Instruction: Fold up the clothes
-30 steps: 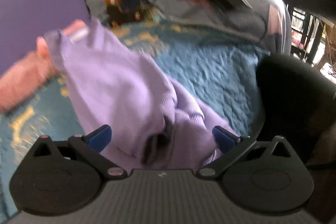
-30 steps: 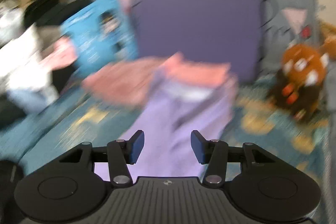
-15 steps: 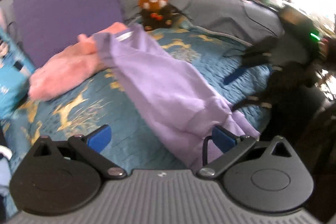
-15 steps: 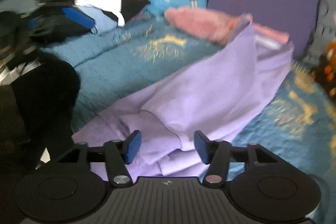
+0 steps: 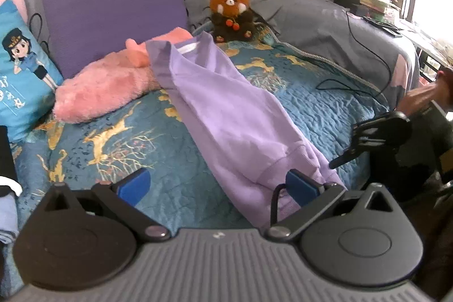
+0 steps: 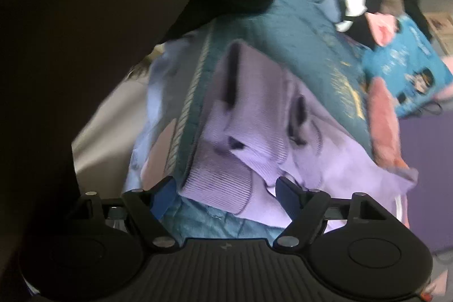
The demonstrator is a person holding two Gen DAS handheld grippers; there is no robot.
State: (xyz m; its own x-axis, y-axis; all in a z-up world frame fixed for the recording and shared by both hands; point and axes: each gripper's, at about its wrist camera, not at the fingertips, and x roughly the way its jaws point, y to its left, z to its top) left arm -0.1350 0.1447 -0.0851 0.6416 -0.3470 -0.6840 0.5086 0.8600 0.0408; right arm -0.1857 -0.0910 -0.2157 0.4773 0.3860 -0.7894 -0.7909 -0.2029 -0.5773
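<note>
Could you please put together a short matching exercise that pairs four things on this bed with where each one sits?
Things:
1. lilac sweatshirt
2. red panda plush
3. pink fluffy pillow
4. cartoon-girl cushion

Places:
A. upright at the back of the bed, beyond the garment's neckline
B. at the far left edge, leaning upright
C. stretched diagonally across the blue quilt
D. in front of the purple cushion, under the garment's collar end

Pairs: 1-C, 2-A, 3-D, 4-B
</note>
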